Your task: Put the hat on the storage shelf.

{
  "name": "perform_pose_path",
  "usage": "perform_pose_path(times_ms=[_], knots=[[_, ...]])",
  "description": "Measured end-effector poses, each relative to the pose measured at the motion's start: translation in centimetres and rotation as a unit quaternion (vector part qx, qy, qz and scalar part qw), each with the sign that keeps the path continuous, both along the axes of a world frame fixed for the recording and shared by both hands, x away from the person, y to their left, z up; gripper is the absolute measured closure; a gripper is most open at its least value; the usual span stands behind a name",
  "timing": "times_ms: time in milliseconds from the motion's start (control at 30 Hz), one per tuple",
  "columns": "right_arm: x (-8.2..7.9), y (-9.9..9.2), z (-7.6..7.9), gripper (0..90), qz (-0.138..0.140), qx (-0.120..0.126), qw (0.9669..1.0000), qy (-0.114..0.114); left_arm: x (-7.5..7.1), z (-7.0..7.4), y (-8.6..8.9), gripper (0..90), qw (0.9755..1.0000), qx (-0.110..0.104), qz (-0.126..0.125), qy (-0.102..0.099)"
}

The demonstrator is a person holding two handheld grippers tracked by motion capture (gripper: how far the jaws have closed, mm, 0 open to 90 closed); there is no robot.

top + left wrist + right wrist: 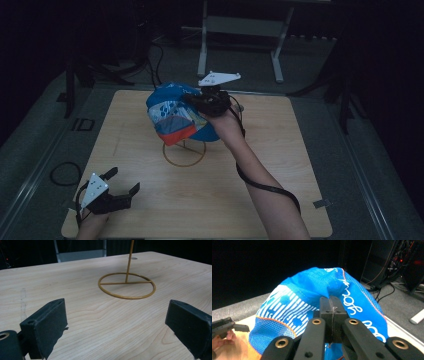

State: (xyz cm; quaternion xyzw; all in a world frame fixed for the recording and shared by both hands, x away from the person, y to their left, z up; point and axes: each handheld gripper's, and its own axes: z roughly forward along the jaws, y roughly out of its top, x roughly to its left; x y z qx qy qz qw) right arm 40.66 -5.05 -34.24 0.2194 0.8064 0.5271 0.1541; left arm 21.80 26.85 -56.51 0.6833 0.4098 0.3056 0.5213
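Note:
A blue cap point(175, 114) with white patterning and an orange brim hangs over a gold wire stand point(184, 152), whose ring base lies on the wooden table point(240, 190). My right gripper point(202, 104) is shut on the cap's fabric from the right side; in the right gripper view its jaws meet on the blue cloth point(332, 287). My left gripper point(122, 182) rests at the table's near left corner, open, nothing between its jaws. In the left gripper view the stand's ring and post point(127, 286) sit ahead of the open gripper point(117, 325). The cap hides the stand's top.
A metal frame point(240, 35) stands on the dark floor beyond the table's far edge, with cables point(155, 60) to its left. A cable loop point(64, 172) lies on the floor left of the table. Bare wood spreads across the table's right and near parts.

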Motion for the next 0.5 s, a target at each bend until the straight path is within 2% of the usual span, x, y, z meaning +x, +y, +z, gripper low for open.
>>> perform_pose_path(times_ms=[333, 500], knots=[[0.1, -1.6, -1.0, 90.0, -0.011, 0.001, 0.9998, 0.014, 0.0, 0.0, 0.0, 4.2, 1.0, -0.001, -0.001, 0.002], [0.3, -2.2, -1.3, 89.4, -0.007, 0.01, 0.9997, 0.021, 0.0, -0.1, -0.1, 4.2, 1.0, -0.002, -0.002, 0.002]])
